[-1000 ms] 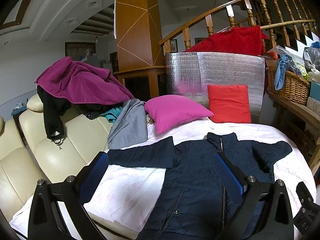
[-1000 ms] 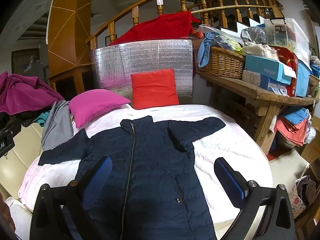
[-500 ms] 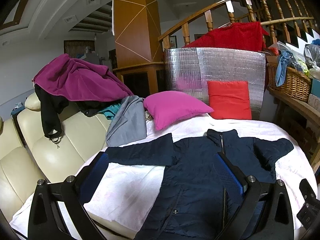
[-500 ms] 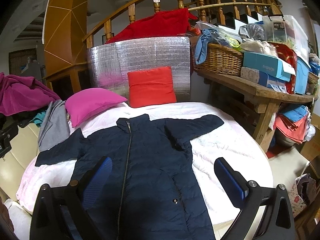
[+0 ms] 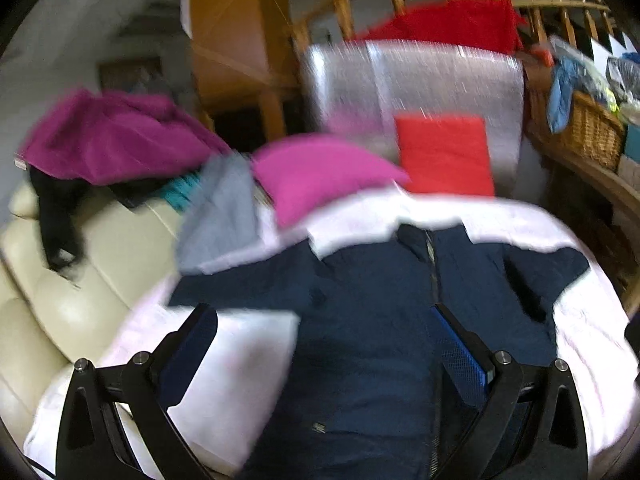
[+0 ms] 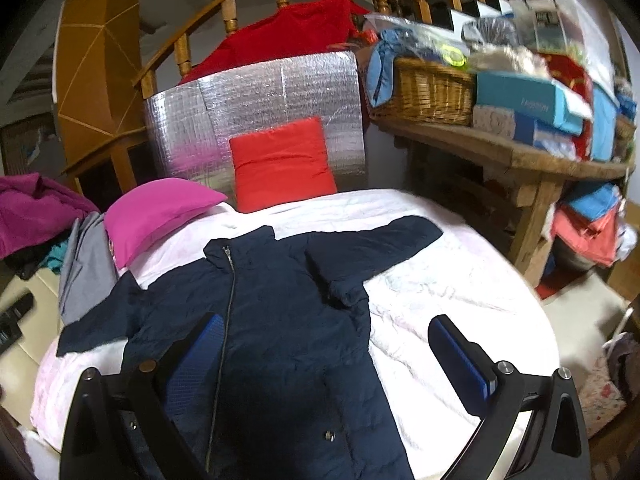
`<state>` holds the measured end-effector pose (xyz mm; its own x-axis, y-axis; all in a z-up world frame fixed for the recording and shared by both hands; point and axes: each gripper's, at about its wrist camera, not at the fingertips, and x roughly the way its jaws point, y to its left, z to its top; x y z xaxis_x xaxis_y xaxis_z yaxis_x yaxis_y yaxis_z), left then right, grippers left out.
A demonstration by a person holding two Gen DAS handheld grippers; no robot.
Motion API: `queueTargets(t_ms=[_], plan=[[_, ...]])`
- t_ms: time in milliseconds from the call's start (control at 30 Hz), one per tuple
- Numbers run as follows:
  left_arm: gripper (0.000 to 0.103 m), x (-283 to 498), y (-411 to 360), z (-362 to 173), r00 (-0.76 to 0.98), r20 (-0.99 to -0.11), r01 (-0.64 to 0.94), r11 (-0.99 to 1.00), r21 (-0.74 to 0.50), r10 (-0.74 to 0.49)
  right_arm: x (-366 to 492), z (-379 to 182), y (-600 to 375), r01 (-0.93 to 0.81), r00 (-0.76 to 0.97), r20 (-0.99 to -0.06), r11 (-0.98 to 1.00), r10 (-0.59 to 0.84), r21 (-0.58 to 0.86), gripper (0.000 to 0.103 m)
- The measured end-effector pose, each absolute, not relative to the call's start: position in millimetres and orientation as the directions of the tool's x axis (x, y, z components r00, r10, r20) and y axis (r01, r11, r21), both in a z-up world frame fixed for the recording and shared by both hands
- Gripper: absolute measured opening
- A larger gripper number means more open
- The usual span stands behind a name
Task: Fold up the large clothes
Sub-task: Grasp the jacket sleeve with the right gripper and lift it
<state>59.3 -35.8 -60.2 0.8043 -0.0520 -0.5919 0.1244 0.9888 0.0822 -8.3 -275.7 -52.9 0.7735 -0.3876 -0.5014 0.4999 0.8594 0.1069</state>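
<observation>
A long navy padded coat (image 6: 280, 320) lies face up on a round bed with a pale pink sheet (image 6: 460, 288), zip closed, collar toward the pillows, both sleeves spread out. The left wrist view is blurred by motion and shows the same navy coat (image 5: 372, 320) with its left sleeve reaching toward the sofa. My left gripper (image 5: 324, 344) hovers open above the coat's left half, with nothing between its blue pads. My right gripper (image 6: 322, 354) is open too, above the coat's body and the sheet at its right side. Neither touches the fabric.
A magenta pillow (image 6: 156, 212) and a red cushion (image 6: 280, 162) sit at the bed's head against a silver foil panel (image 6: 256, 108). A cream sofa (image 5: 80, 280) with piled clothes (image 5: 112, 140) borders the left. A wooden bench (image 6: 520, 160) with a wicker basket (image 6: 428, 92) and boxes stands right.
Both grippers have moved forward and lower toward the coat, which now looms larger. The left view has turned blurry from quick motion. Both stay open.
</observation>
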Motion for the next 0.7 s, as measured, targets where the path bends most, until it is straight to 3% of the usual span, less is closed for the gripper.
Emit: queueTargets(t_ms=[133,233,400,600,700], plan=[[0.103,128,-57,-125,0.605,-0.790,0.158,0.987,0.000,-0.096,27,-75,-342,0.426,0.811,-0.522,0.878,-0.264,0.219,0.103],[0.103,168,-70,-177,0.508,-0.860,0.090,0.996,0.001,-0.045,52,-96,-397,0.419,0.801,-0.572,0.849,-0.178,0.323,0.103],[0.103,204,-85,-217,0.520,-0.854,0.033,0.998,0.056,0.031,86,-132,-471,0.492,0.782,-0.605,0.743,-0.149,0.453,0.103],[0.103,221,-96,-232,0.621,-0.776,0.041,0.985,0.170,0.108,116,-160,-495,0.515,0.790,-0.595,0.687,-0.150,0.512,0.103],[0.103,222,-101,-245,0.577,-0.811,0.086,0.980,0.178,0.097,127,-171,-491,0.490,0.812,-0.572,0.668,-0.117,0.559,0.099]])
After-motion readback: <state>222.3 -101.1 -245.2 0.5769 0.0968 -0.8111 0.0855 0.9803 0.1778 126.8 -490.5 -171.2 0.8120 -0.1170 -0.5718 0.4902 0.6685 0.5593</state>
